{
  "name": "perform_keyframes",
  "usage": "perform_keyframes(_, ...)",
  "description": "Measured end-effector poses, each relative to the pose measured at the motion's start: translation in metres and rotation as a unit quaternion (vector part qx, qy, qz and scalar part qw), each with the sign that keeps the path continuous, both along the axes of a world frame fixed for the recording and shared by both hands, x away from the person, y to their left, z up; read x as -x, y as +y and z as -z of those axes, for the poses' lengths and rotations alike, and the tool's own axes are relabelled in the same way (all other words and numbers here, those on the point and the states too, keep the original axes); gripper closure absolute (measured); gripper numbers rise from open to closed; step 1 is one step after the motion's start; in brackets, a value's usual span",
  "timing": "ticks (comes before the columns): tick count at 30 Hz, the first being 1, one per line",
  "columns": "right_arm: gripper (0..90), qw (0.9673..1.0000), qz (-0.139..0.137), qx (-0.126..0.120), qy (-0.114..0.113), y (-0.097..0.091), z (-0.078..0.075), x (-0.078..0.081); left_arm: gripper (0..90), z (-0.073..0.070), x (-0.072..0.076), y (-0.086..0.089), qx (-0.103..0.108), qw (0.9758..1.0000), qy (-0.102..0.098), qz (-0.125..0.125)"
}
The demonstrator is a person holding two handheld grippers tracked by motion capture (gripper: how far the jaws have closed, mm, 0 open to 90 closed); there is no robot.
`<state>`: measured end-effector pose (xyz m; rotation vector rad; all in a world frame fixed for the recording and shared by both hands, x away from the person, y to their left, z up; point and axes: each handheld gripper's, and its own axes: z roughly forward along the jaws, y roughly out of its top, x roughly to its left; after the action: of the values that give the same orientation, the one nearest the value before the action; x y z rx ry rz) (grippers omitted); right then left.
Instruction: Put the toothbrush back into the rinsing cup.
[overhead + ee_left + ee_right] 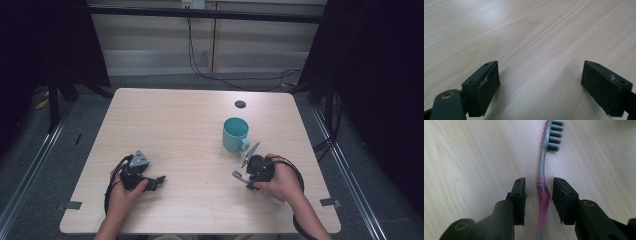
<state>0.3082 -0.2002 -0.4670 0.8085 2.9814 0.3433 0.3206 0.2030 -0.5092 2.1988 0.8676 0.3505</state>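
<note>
1. A toothbrush (543,192) is laid flat on the counter (190,130), near a teal mug (235,134).
2. In the right gripper view, its long axis is run away from the camera, bristle head farthest, pink handle nearest.
3. The handle is straddled by the right hand-held gripper (539,195); small gaps are seen, nothing pressed.
4. The left hand-held gripper (540,85) is held wide open over bare wood.

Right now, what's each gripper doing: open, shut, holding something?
Left gripper: open, nothing between its jaws.
Right gripper: open, astride the toothbrush handle, pads not yet pressing it.
</note>
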Motion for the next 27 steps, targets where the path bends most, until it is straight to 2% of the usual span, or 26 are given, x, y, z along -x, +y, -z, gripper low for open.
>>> perform_keyframes(4,64.8,0.9999,-0.008,0.007,0.001,0.0008,0.0001,-0.002,14.7,0.0,0.0,0.0,0.0,1.0,0.0,0.0)
perform_keyframes(12,69.7,0.9998,-0.005,0.016,0.013,0.0027,0.0003,-0.003,14.7,0.0001,-0.0001,0.0,0.001,1.0,0.0,0.0)
perform_keyframes(15,77.6,0.9996,-0.007,0.017,0.021,0.0031,0.0,-0.0044,14.7,0.0,0.0,0.0,0.0,1.0,0.0,0.0)
perform_keyframes(18,80.0,0.9995,-0.005,0.02,0.026,0.0039,0.0,-0.0046,14.8,0.0,0.0,0.0,0.0,1.0,0.0,0.0)
perform_keyframes(21,80.6,0.9994,-0.005,0.021,0.027,0.0043,0.0,-0.0057,14.7,0.0,0.0,0.0001,0.0,1.0,0.0,0.0)
perform_keyframes(25,80.9,0.9993,0.008,0.02,0.031,0.0047,-0.0006,-0.0054,14.7,0.0,0.0,0.0,0.0,1.0,0.0,0.0)
perform_keyframes(27,81.0,0.9996,0.005,0.014,0.025,0.0038,-0.0003,-0.004,14.8,0.0,0.0,0.0001,0.0,1.0,0.0,0.0)
